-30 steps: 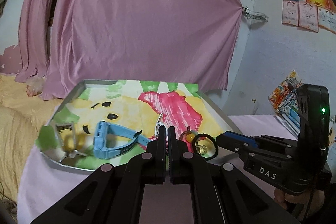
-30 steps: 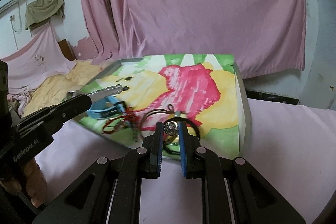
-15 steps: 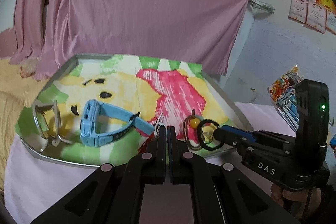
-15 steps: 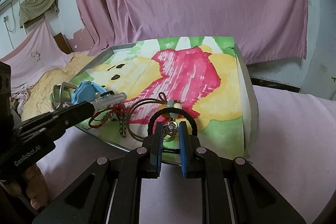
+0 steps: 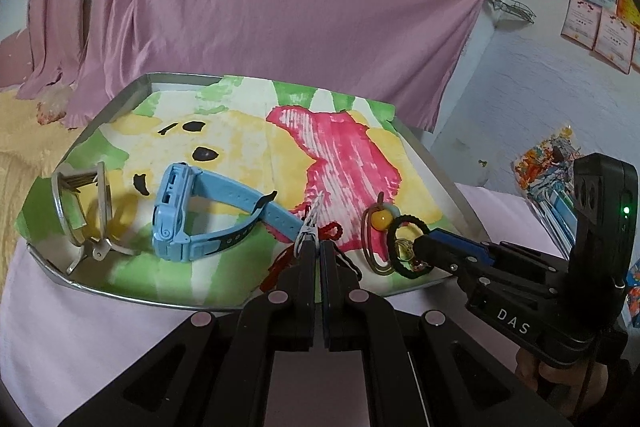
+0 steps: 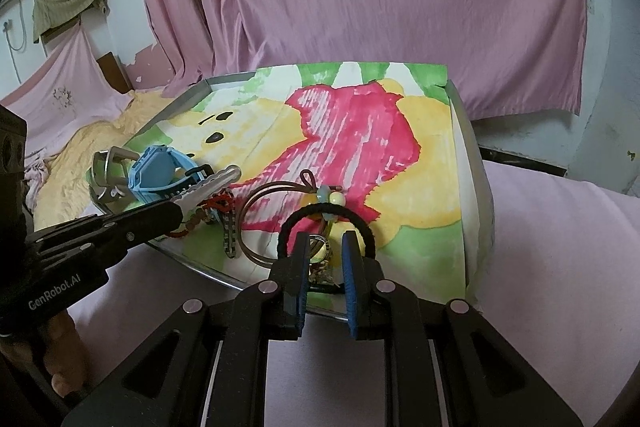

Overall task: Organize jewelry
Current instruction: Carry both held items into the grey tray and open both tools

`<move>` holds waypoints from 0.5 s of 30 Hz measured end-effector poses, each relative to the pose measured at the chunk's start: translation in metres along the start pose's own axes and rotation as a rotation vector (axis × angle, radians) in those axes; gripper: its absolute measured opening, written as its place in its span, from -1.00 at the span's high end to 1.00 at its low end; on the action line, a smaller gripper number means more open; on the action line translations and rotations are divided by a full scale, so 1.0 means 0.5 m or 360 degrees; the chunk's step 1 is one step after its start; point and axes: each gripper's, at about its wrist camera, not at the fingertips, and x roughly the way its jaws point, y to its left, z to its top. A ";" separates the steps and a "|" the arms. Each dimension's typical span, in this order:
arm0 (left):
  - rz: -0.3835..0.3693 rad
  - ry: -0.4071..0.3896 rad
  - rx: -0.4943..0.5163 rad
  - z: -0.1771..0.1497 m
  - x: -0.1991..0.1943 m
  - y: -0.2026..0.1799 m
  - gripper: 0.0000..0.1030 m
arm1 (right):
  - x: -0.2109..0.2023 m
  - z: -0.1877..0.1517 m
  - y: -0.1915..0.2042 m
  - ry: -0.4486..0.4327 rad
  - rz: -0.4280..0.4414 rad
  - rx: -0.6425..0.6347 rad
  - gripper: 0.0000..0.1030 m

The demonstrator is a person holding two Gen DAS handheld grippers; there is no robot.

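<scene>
We are pinching a silver hair clip (image 5: 311, 223) in the left gripper (image 5: 319, 247), jaws together on it, over the tray's (image 5: 132, 95) near edge by a red cord (image 5: 328, 230). Our right gripper (image 6: 327, 247), marked "DAS", is reaching with jaws apart around a ring inside the black hair tie (image 6: 326, 217). The blue watch (image 5: 188, 215) is lying left. The left tool reads "GenRobot.AI".

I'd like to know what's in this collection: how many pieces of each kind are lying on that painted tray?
Watches: 1, the blue watch
Metal bangles: 2, the silver bangle and the bronze bangle with beads
Black hair ties: 1, the hair tie
Red cords: 1, the red cord
Silver clips: 1, the hair clip
Total: 6
</scene>
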 end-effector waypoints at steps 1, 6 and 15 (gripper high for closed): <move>0.0002 -0.0004 0.0001 0.000 -0.001 0.000 0.95 | 0.000 0.000 0.000 0.0000 -0.0001 0.0000 0.72; -0.0002 -0.0031 0.0009 0.000 -0.007 -0.001 0.70 | 0.000 0.000 -0.002 -0.0001 -0.0006 0.0001 0.70; 0.0002 -0.0064 -0.0024 0.002 -0.014 0.007 0.49 | 0.000 -0.001 -0.006 -0.0001 -0.0023 0.0007 0.63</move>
